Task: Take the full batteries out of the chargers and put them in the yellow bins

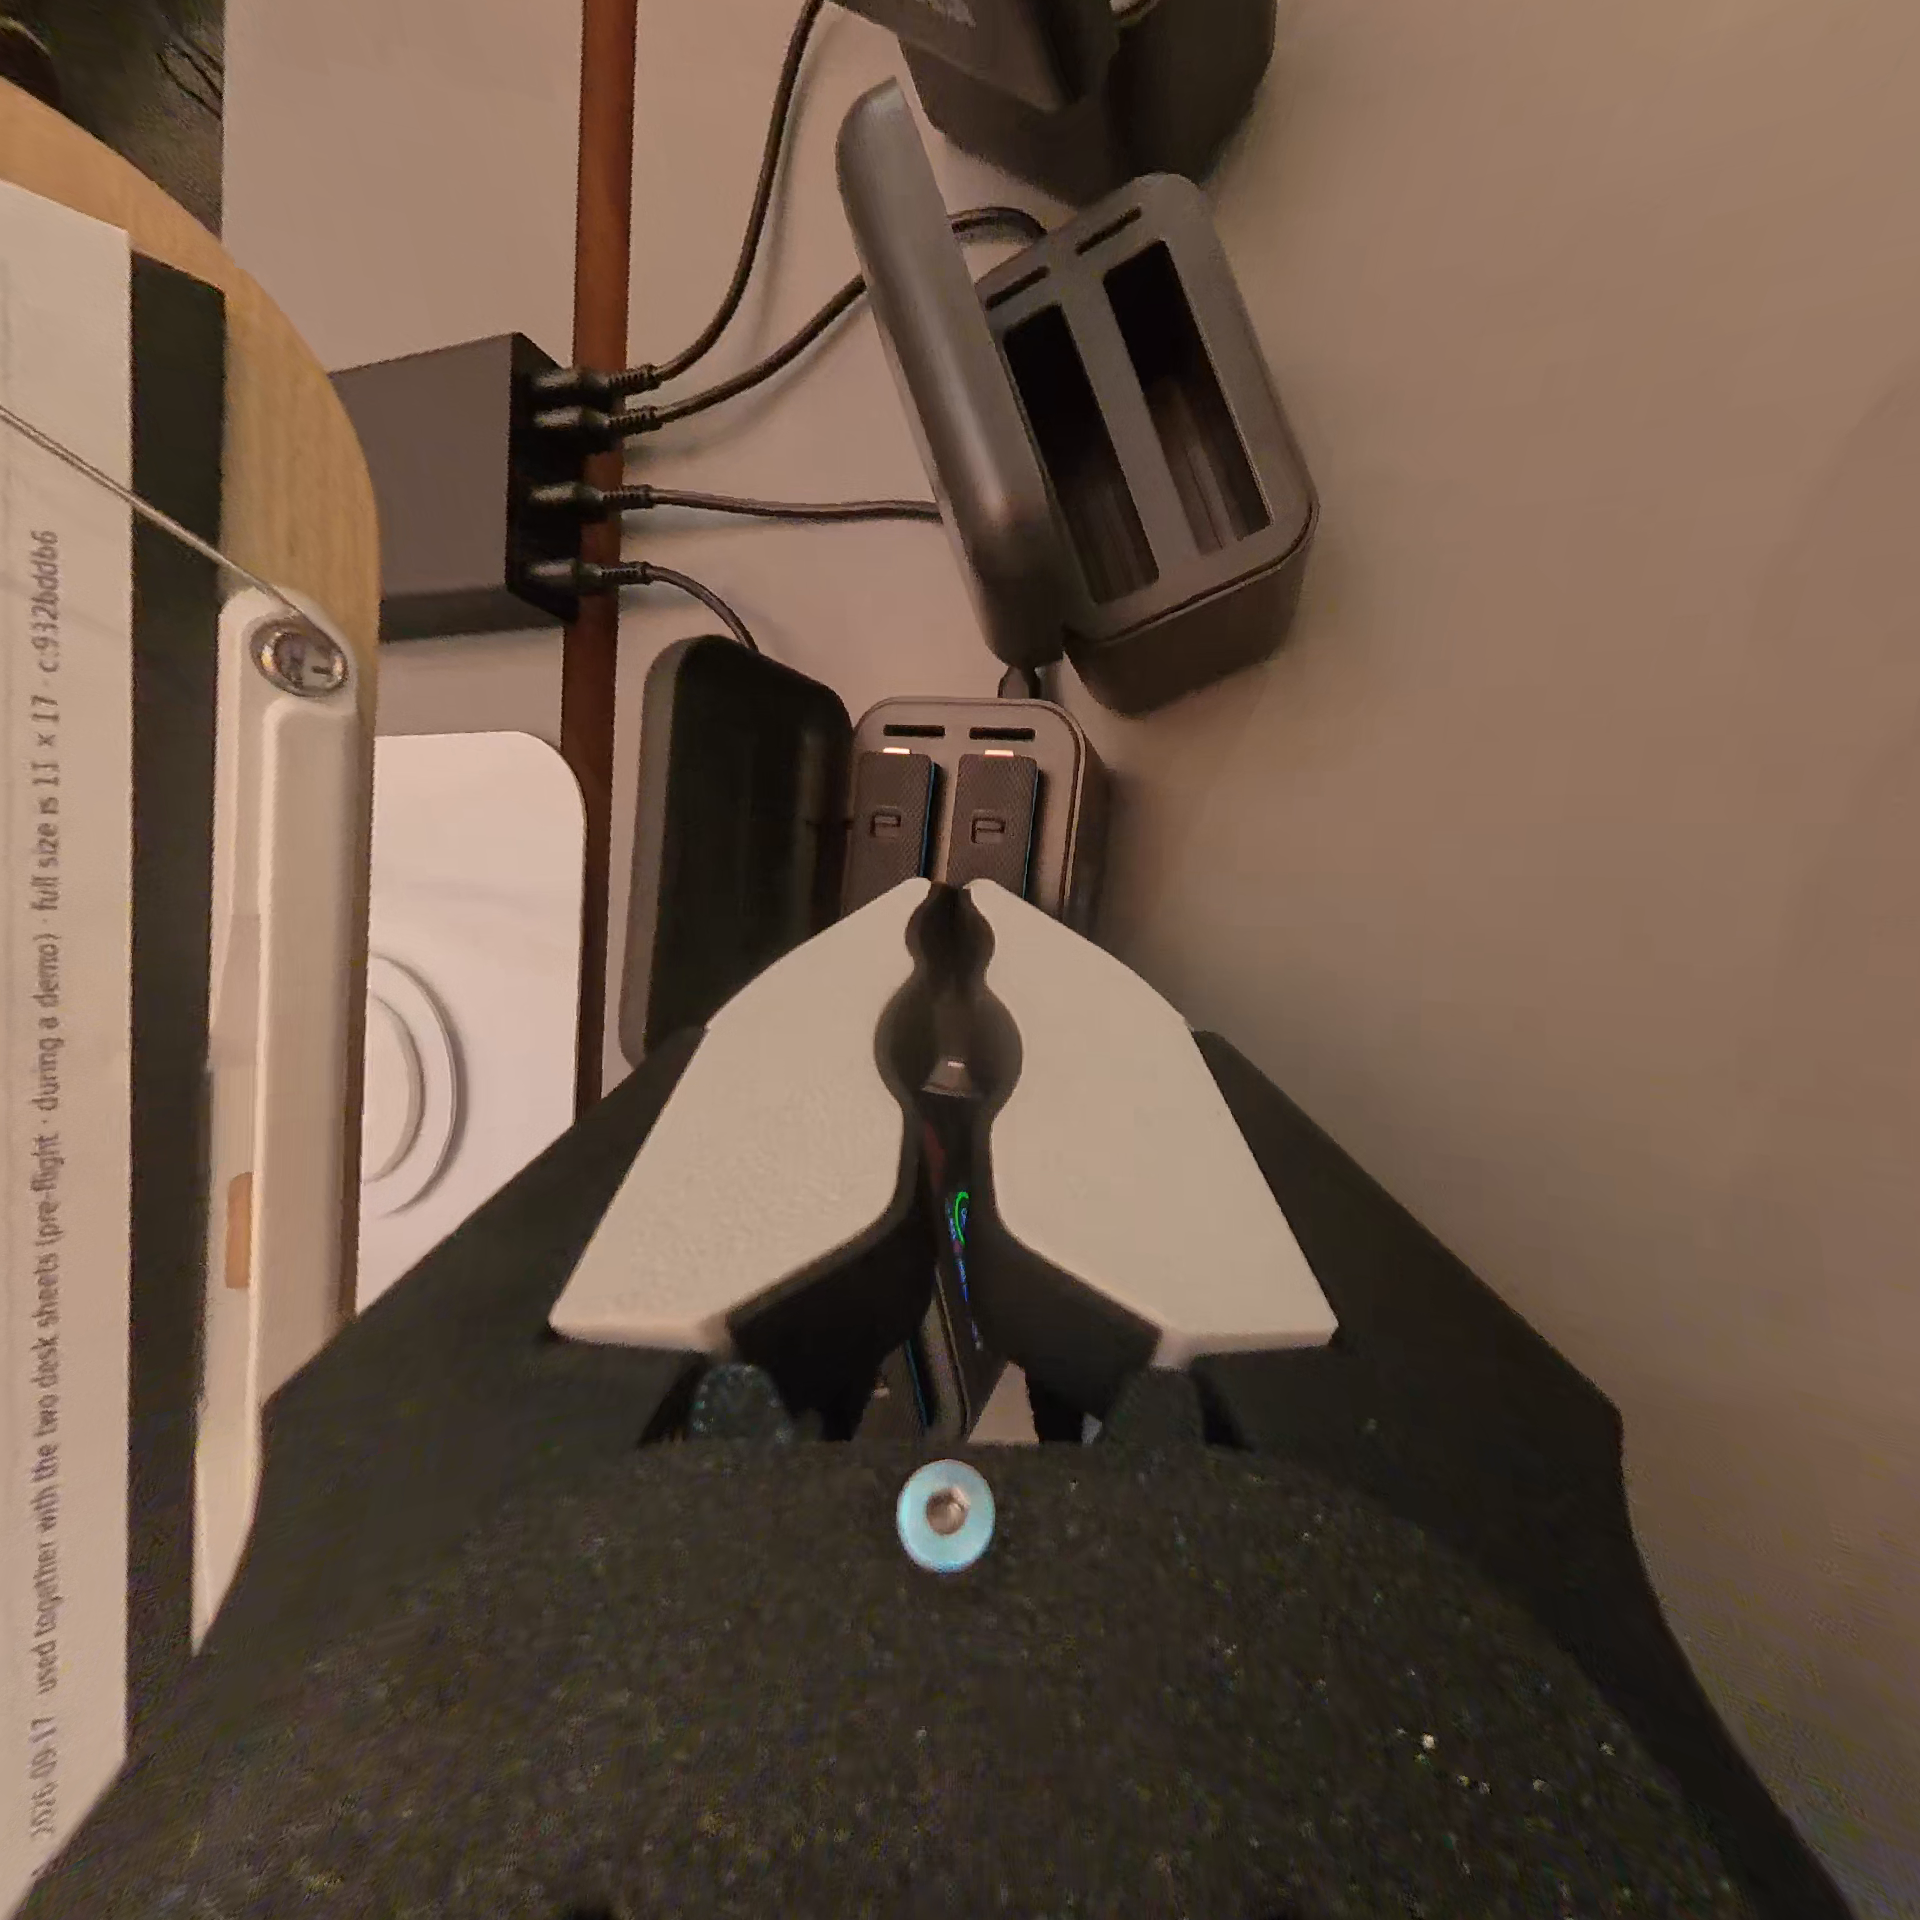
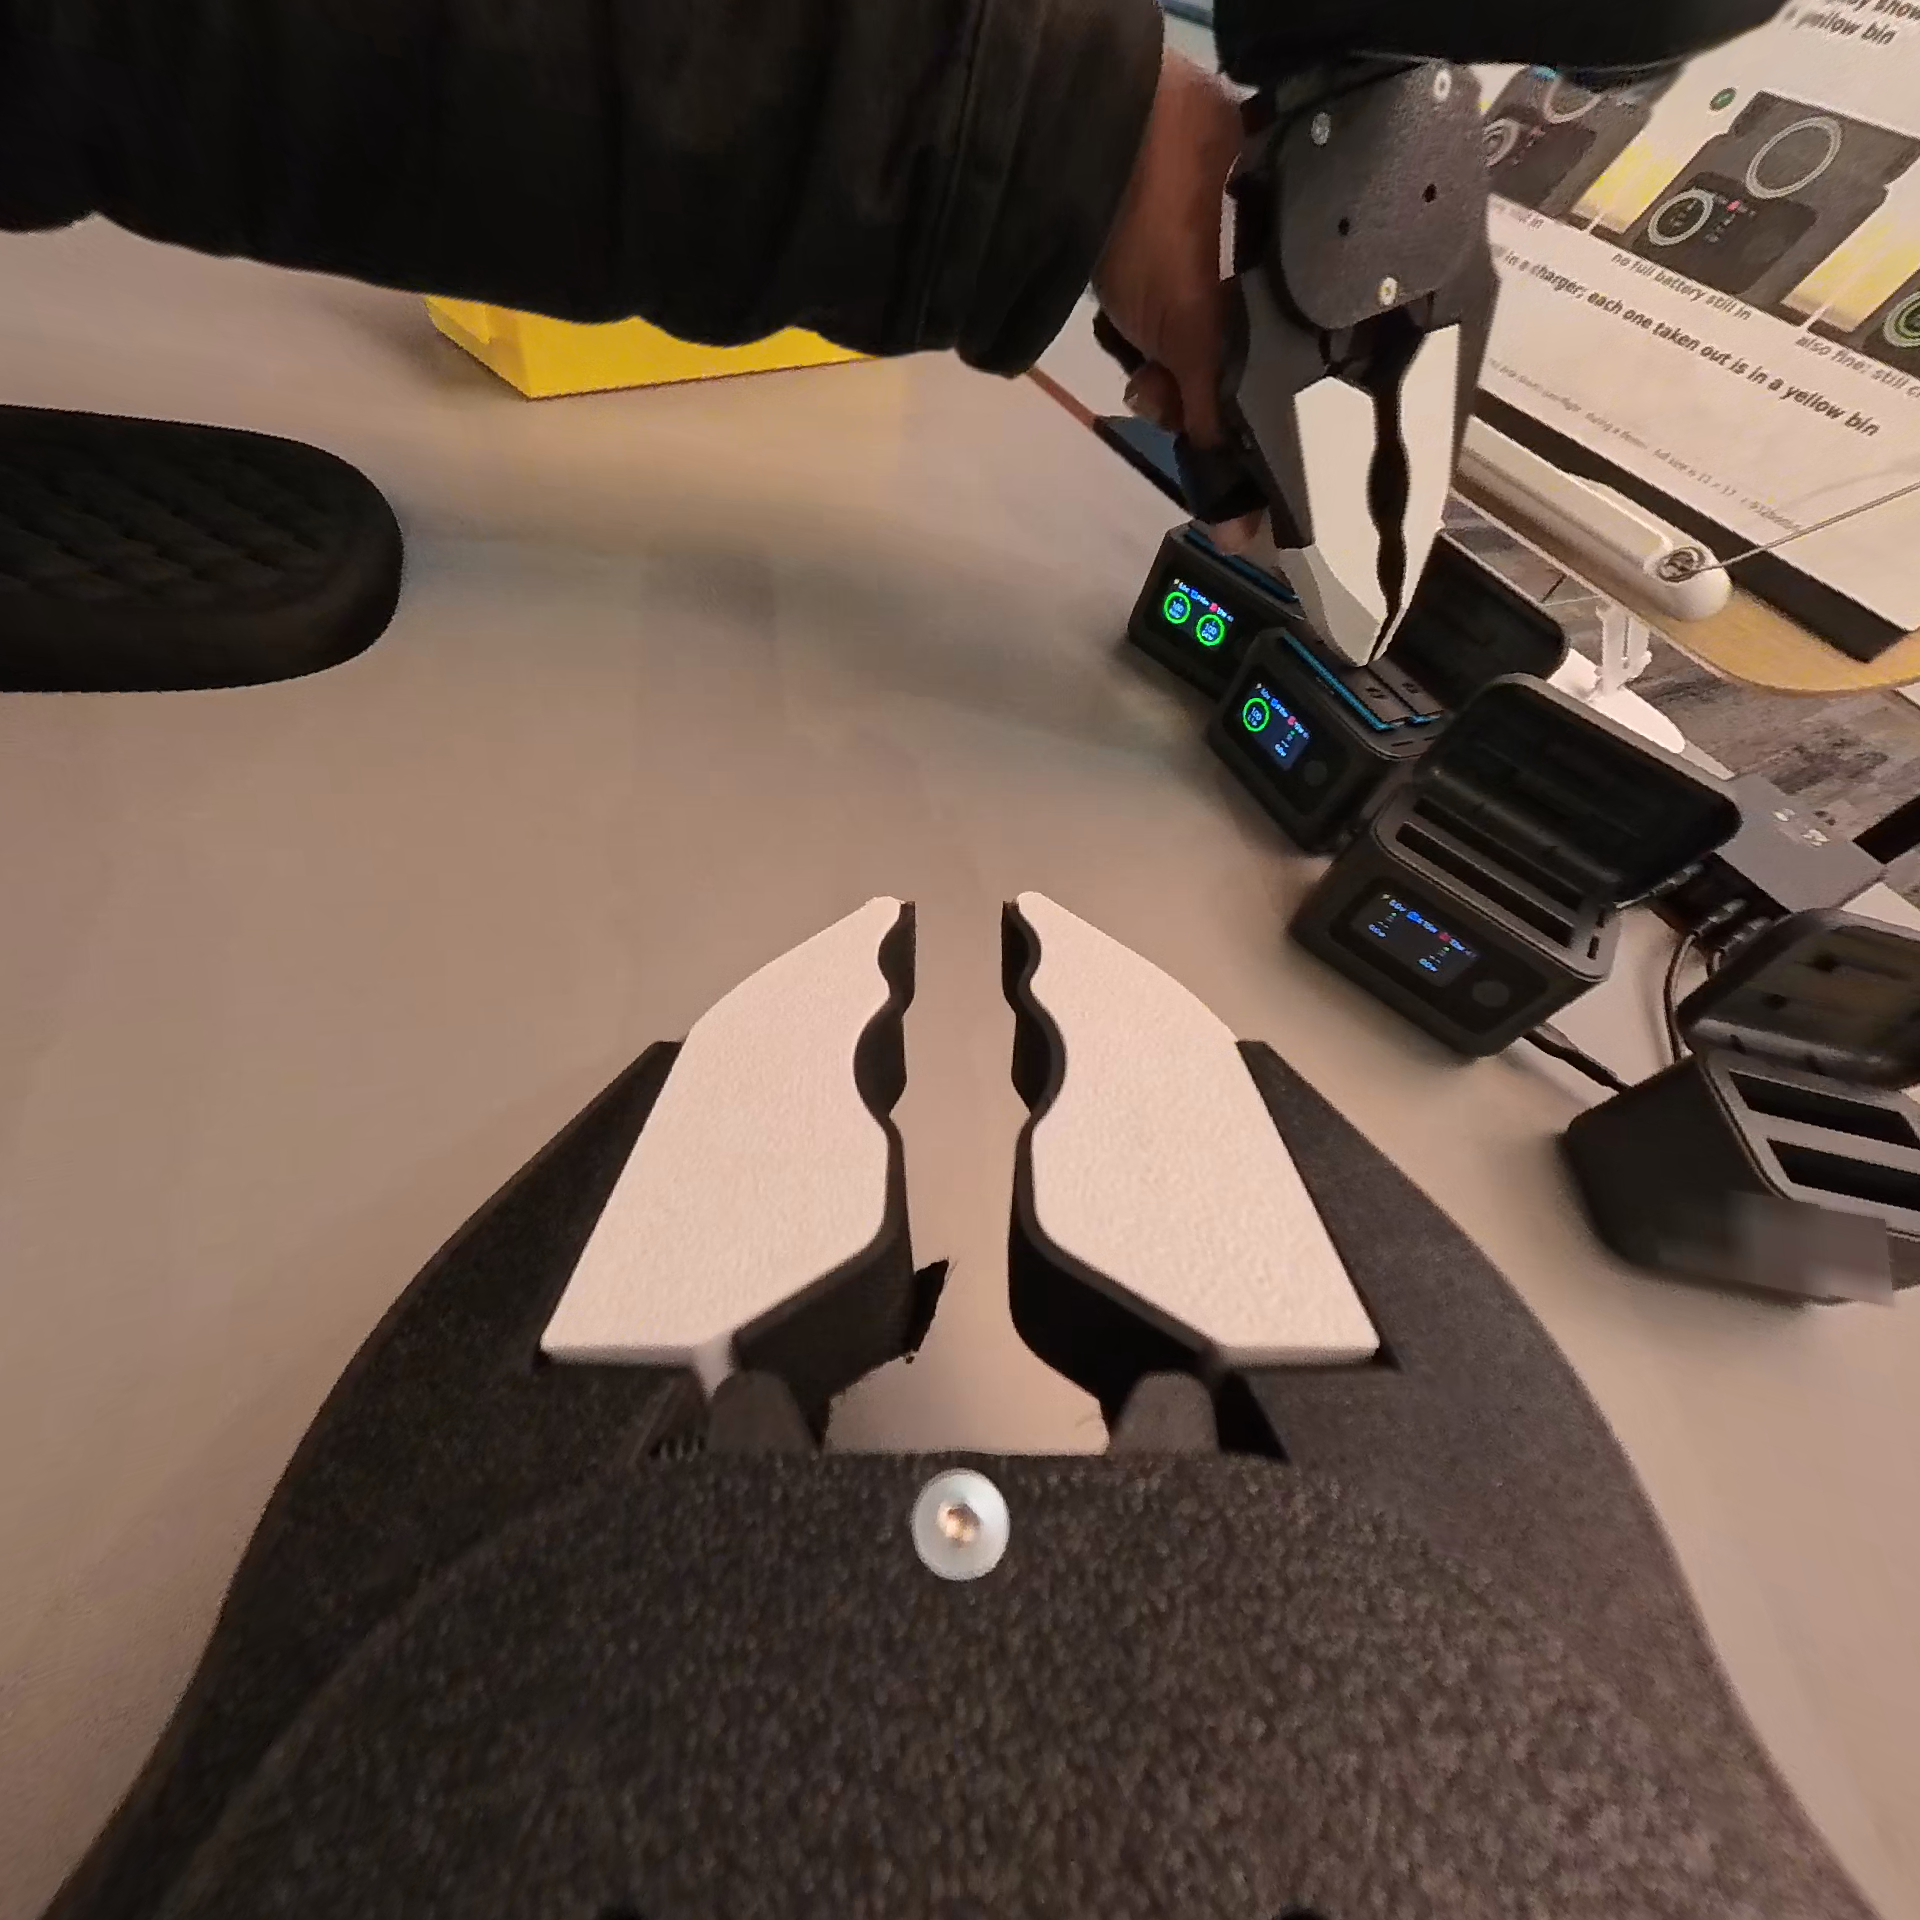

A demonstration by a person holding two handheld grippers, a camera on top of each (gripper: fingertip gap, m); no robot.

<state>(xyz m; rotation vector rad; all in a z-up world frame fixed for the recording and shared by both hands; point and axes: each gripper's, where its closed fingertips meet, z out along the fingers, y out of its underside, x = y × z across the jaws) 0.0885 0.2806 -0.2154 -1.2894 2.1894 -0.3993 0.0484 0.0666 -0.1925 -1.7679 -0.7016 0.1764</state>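
In the left wrist view my left gripper [image 1: 945, 891] points down, jaws closed to a thin slit. Its tips sit at the near edge of two dark batteries [image 1: 992, 821] standing in an open grey charger [image 1: 1081, 769]. I see nothing clamped between the tips. A lit charger screen shows through the slit. In the right wrist view the left gripper [image 2: 1377, 644] touches the top of the second charger [image 2: 1320, 748], which shows one green ring. The farthest charger [image 2: 1184, 623] shows two green rings. My right gripper [image 2: 958, 904] is open and empty over the table. A yellow bin [image 2: 623, 353] stands far left, partly hidden by a sleeve.
An open charger with bare slots [image 1: 1143, 416] lies beyond, also seen in the right wrist view [image 2: 1455, 935], with another charger [image 2: 1714, 1164] nearer. A black power hub [image 1: 447, 488] with cables feeds them. A printed sheet [image 2: 1714, 260] stands behind; a black mat [image 2: 156, 540] lies left. The left gripper's tips are roughly 20 cm from the right gripper's.
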